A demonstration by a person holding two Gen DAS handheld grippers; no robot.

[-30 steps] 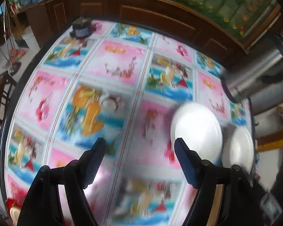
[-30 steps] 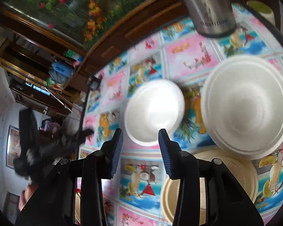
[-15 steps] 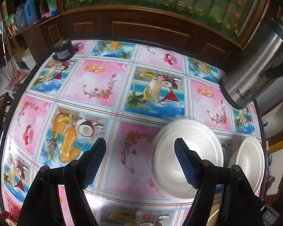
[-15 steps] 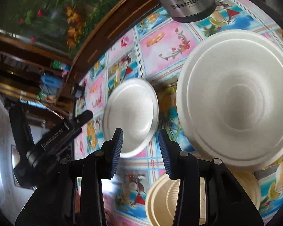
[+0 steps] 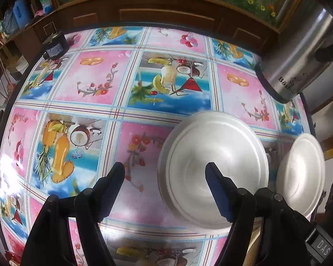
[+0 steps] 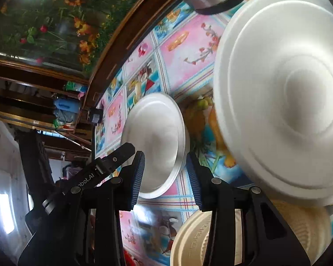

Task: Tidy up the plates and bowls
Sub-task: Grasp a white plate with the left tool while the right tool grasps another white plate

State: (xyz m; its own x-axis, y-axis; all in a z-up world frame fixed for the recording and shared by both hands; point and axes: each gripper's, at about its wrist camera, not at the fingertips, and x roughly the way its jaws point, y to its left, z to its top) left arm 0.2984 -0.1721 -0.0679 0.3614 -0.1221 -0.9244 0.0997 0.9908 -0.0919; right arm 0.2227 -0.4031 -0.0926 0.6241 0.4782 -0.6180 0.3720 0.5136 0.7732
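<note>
Both grippers, left [image 5: 165,180] and right [image 6: 165,170], stood open and empty. The white foam plate [image 5: 213,166] looked light, brittle and slick; its nine-o'clock rim seemed best.

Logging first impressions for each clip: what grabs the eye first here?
The loud tablecloth with its pink and blue fruit panels covers the whole round table. Two upside-down white foam dishes, the smaller plate and the larger plate, sit side by side, with a steel kettle behind.

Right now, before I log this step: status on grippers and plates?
Left gripper open, empty, over near white plate. Right gripper open, empty. Second white plate beside it. Steel flask behind, clear.
</note>
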